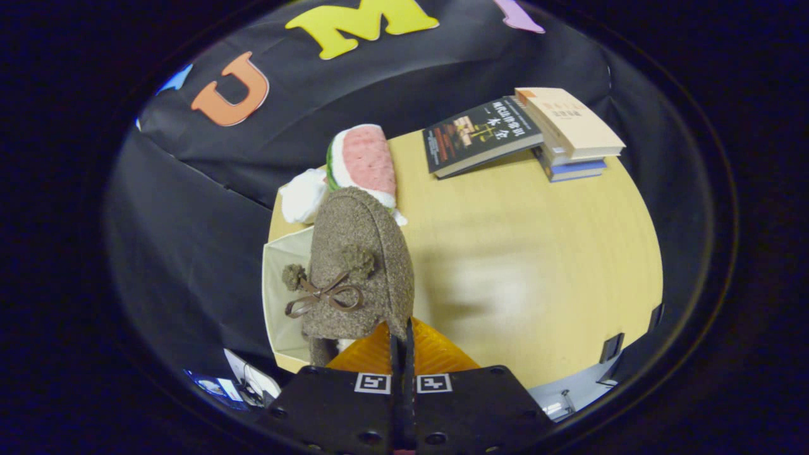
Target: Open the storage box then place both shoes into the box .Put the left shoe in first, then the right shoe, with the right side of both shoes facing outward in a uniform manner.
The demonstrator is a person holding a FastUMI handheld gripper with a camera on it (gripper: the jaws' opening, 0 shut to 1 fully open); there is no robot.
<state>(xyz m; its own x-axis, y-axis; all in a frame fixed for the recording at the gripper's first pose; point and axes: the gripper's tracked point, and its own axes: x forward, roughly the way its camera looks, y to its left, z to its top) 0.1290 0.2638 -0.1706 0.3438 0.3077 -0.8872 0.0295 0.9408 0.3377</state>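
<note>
My gripper (402, 344) is shut on a brown felt shoe (357, 265), its orange fingers (436, 354) pinching the rim of the shoe's opening. The shoe hangs toe away from me, with a thin brown bow and two pompoms on its top. It is lifted above the table, over the edge of a pale beige storage box (278, 284) that lies just left of and below it. The box's inside is mostly hidden by the shoe.
Beyond the shoe lie a watermelon-slice plush (363, 158) and a white soft thing (302, 196). A dark book (480, 136) and a stack of books (572, 136) rest at the far side of the round wooden table (537, 272).
</note>
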